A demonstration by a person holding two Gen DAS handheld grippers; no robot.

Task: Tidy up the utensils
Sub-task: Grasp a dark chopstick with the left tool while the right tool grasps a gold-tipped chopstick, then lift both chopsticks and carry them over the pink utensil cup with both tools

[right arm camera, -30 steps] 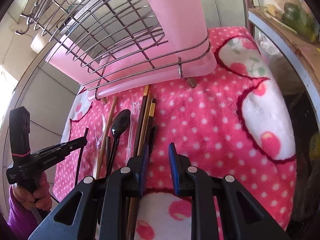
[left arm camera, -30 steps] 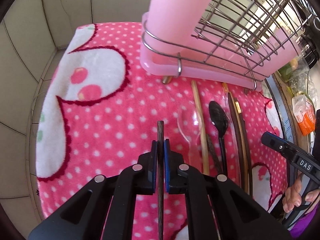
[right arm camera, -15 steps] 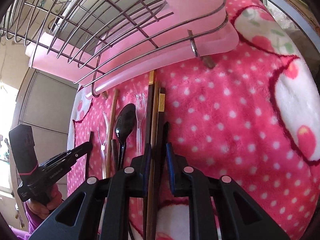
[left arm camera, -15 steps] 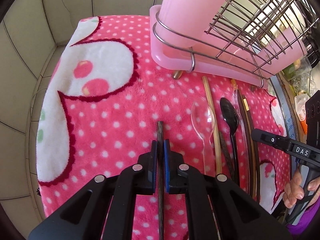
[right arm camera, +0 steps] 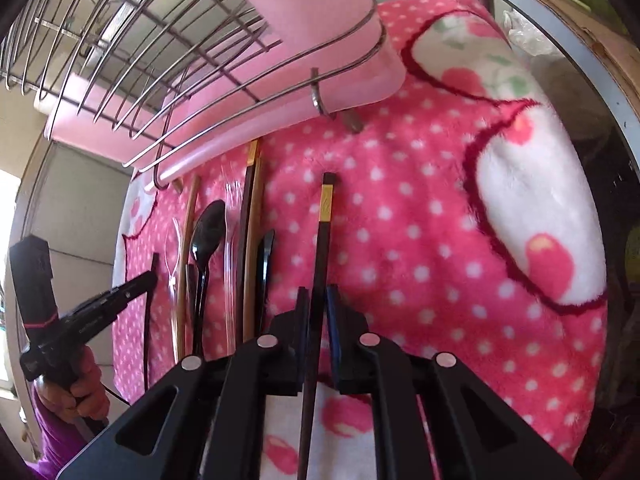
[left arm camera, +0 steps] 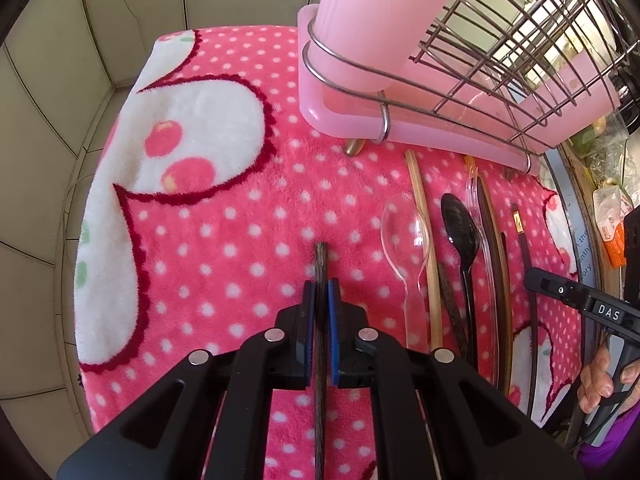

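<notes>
Two chopsticks leave the row at once: the right gripper (right arm camera: 318,300), whose fingers stood open around the pile a second ago, has now closed on a dark, gold-banded chopstick (right arm camera: 325,216) and drawn it clear of the spoons (right arm camera: 208,226) lying on the pink dotted towel (right arm camera: 420,240). The left gripper (left arm camera: 321,296) still pinches a dark chopstick (left arm camera: 320,256) above the towel. Both sticks look ready for the wire rack (left arm camera: 500,40).

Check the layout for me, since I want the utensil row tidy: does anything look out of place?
Mostly neat. One short dark stick lies slanted across the row, beside the bamboo chopstick and black spoon. The left gripper and right gripper each clamp a dark chopstick, pulled aside from the row.
</notes>
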